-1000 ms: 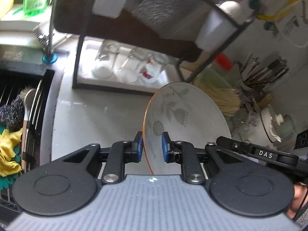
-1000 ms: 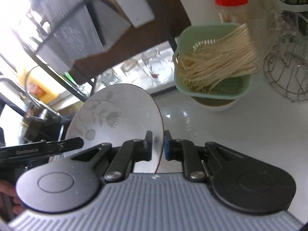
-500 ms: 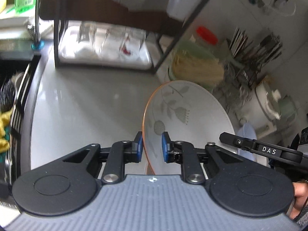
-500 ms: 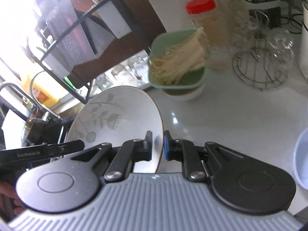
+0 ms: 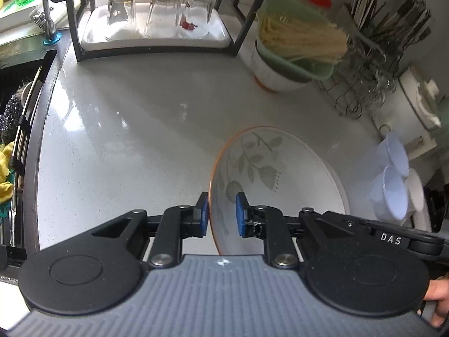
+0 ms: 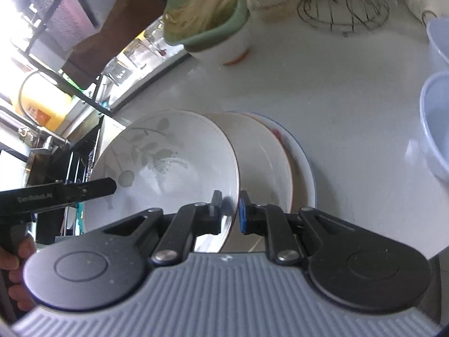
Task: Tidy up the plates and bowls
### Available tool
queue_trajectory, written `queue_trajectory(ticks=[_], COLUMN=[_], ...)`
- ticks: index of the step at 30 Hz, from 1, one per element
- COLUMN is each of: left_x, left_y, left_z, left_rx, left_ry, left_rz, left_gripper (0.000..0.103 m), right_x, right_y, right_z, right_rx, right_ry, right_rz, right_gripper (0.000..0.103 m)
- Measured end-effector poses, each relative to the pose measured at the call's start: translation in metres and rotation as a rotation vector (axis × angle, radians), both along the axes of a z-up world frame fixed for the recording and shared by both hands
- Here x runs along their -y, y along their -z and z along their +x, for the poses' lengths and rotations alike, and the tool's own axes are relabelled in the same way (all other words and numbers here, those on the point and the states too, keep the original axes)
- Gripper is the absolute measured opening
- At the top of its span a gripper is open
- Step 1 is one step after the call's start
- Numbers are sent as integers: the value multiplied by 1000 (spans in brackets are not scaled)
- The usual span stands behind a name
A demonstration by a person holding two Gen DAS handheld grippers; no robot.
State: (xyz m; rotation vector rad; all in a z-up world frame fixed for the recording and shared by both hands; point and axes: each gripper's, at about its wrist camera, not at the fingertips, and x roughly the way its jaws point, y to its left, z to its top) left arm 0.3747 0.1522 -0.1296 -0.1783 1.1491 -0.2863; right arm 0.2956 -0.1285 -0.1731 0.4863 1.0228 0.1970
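A pale counter (image 5: 140,129) spreads ahead of both grippers. Just beyond the right gripper (image 6: 228,209) a stack of plates (image 6: 280,157) lies flat on it. Over that stack hangs the leaf-patterned bowl (image 6: 168,163), tilted and carried by both tools. The left gripper (image 5: 221,213) is clamped narrow on the bowl's near rim, one blue pad inside, one outside. The right gripper pinches the opposite rim the same way. Pale blue cups (image 5: 393,185) lie to the right of the left gripper.
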Motion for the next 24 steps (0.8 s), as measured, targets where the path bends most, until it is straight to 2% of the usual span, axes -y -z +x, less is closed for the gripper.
queue_trajectory(ticks=[10, 15, 24], left_x=[13, 23, 30], left_y=[15, 18, 28], left_z=[11, 13, 17], left_rx=[-34, -41, -71], left_ry=[11, 41, 46], left_rz=[46, 91, 104], left_gripper=[21, 21, 22], right_x=[5, 5, 9], right_y=[14, 10, 2], right_z=[2, 3, 0], right_rx=[-8, 15, 44], right_ry=[12, 13, 7], right_rz=[-25, -51, -110], right_gripper=[15, 15, 14])
